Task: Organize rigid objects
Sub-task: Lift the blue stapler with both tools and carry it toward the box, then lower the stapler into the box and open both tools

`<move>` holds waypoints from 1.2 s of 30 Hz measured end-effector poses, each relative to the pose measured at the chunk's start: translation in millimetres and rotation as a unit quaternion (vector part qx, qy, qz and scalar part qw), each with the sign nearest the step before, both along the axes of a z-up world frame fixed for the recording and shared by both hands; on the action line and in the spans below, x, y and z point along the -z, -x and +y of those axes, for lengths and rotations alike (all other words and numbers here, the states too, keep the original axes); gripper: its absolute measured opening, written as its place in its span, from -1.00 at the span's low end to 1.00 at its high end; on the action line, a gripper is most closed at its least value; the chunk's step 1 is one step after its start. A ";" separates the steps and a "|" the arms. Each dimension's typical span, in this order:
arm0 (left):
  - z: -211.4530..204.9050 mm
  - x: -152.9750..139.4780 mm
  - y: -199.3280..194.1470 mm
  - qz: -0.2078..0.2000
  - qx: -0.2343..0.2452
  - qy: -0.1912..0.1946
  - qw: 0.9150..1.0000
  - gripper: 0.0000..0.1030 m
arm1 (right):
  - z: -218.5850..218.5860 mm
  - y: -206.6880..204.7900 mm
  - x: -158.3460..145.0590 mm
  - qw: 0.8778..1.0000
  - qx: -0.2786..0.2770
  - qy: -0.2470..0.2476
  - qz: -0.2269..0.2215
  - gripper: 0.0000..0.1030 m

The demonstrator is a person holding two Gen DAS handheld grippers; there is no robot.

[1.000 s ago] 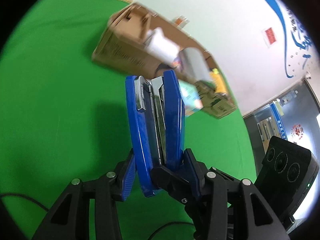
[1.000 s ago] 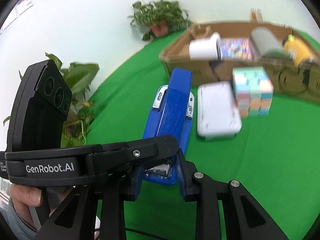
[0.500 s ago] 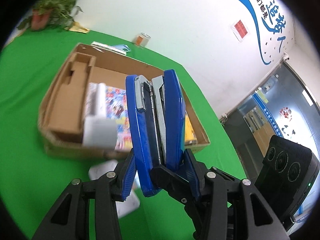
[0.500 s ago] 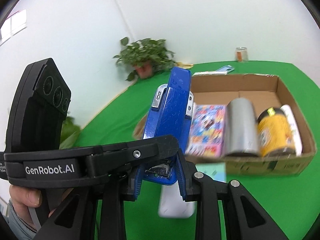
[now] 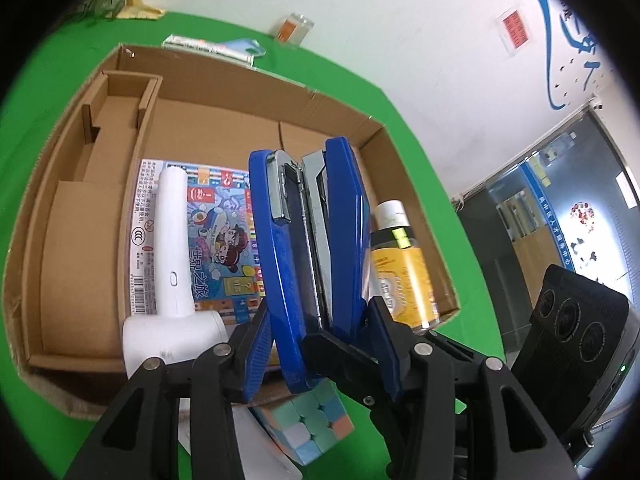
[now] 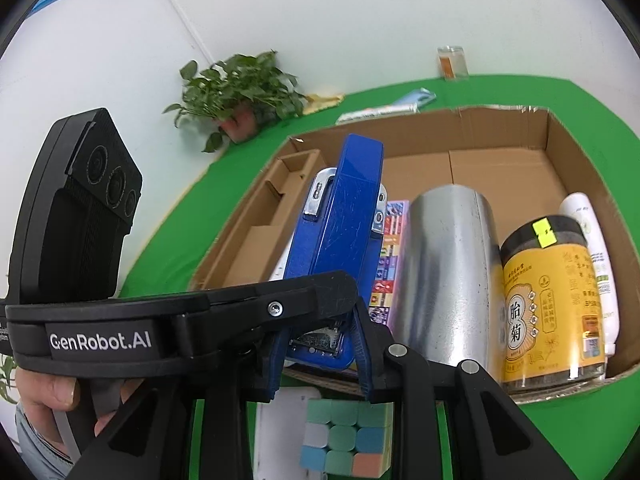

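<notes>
Blue stapler [image 5: 308, 256], clamped upright between both my grippers [image 5: 316, 332] [image 6: 320, 344], points to twelve o'clock over the cardboard box [image 5: 80, 208].

The scratched glossy blue plastic stapler [image 6: 340, 236] has chrome metal parts; the brown corrugated cardboard box [image 6: 516, 160] looks matt; the silver metal cylinder [image 6: 444, 276] gleams.

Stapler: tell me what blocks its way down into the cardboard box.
The blue stapler, clamped by both tongs, hangs over the cardboard box. The puzzle box and white hair dryer lie beneath it; bare floor remains behind them.
</notes>
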State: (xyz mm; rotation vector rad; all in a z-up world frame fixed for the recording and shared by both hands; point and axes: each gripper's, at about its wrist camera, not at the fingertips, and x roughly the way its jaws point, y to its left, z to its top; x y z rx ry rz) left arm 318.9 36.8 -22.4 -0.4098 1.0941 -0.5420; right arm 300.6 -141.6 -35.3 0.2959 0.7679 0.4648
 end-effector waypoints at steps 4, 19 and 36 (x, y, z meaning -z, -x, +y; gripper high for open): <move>-1.5 9.6 -8.8 0.018 0.001 -0.011 1.000 -0.10 | 1.5 -14.2 14.8 1.000 0.002 -0.002 0.020 -0.47; 19.7 -45.5 41.9 -0.156 -0.046 -0.110 0.981 0.41 | -6.6 42.5 -1.7 0.992 0.058 0.064 -0.095 0.99; 63.6 -17.1 132.5 -0.168 -0.128 -0.127 0.969 0.69 | -1.8 9.1 22.8 0.999 0.044 0.008 -0.016 0.66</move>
